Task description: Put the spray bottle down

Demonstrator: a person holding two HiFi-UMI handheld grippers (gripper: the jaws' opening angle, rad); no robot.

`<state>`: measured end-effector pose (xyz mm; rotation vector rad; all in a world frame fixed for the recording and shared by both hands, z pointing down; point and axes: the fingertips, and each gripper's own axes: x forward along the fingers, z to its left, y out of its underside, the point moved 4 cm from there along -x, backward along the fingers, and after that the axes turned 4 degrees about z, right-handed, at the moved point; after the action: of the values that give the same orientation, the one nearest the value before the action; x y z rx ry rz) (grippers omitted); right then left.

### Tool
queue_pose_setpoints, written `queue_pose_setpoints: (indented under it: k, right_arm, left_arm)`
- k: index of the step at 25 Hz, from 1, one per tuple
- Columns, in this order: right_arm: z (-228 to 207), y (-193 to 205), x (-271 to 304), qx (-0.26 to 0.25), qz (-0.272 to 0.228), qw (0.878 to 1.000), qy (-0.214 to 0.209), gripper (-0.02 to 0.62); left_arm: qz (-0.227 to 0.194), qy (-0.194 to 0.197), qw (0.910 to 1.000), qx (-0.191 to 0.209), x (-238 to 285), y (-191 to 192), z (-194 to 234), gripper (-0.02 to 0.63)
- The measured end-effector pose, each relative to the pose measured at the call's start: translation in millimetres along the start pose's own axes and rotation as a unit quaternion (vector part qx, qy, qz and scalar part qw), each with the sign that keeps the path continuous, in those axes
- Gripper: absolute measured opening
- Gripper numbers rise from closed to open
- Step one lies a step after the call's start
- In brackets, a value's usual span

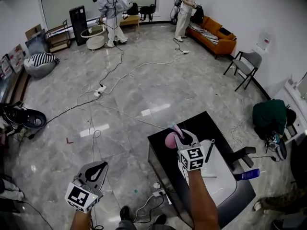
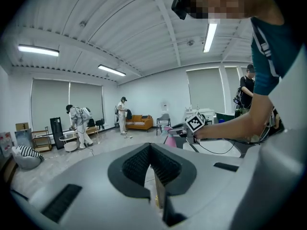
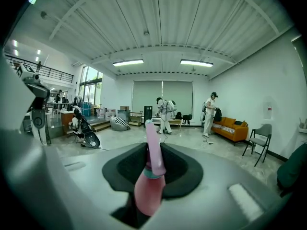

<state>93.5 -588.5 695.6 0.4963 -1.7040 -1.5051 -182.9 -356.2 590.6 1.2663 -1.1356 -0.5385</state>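
Observation:
A pink spray bottle (image 1: 170, 140) with a teal collar hangs over the near left corner of the black table (image 1: 163, 158). My right gripper (image 1: 180, 134) is shut on it. In the right gripper view the bottle (image 3: 149, 188) stands between the black pads with its pink nozzle pointing up past the gripper (image 3: 152, 150). The left gripper (image 1: 99, 167) hangs low over the floor, left of the table, shut and with nothing in it. In the left gripper view its pads (image 2: 139, 162) meet, and the bottle (image 2: 169, 138) shows far off beside the right hand.
A white tray (image 1: 218, 174) lies on the table with a black tool (image 1: 209, 151) at its edge and a blue object (image 1: 247, 175) to the right. Cables and a power strip (image 1: 157, 190) cross the floor. A folding chair (image 1: 246, 66), an orange sofa (image 1: 214, 33) and two persons stand far back.

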Motion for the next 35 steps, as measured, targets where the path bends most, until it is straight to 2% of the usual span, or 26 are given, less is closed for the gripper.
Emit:
queue_pose_setpoints:
  k: [6, 15, 20, 25, 29, 35]
  right_arm:
    - [0.9, 21.8, 20.5, 0.005, 0.011, 1.000, -0.012, 0.094]
    - [6.2, 25.3, 27.9, -0.006, 0.018, 1.000, -0.016, 0.098]
    - [7.3, 12.9, 18.7, -0.006, 0.019, 1.000, -0.014, 0.161]
    - [3.6, -20.8, -6.3, -0.012, 0.006, 1.000, 0.000, 0.160]
    - [11.3, -62.8, -41.9, -0.016, -0.017, 1.000, 0.013, 0.158]
    - [46.4, -143.8, -131.1, -0.024, -0.068, 0.997, 0.025, 0.048]
  left_arm:
    - [0.005, -0.004, 0.9998, -0.018, 6.4, 21.8, -1.2, -0.011]
    - [0.003, -0.003, 0.9998, -0.022, 1.7, 18.3, 3.0, -0.011]
    - [-0.005, 0.003, 0.9998, -0.019, -5.3, 3.5, 3.6, -0.011]
    - [-0.021, 0.011, 0.9997, -0.008, -12.0, -24.6, 4.5, -0.011]
    - [-0.040, 0.020, 0.9990, -0.001, -21.4, -56.9, 6.3, -0.011]
    - [-0.070, 0.045, 0.9964, 0.016, -43.2, -107.0, -3.2, -0.011]
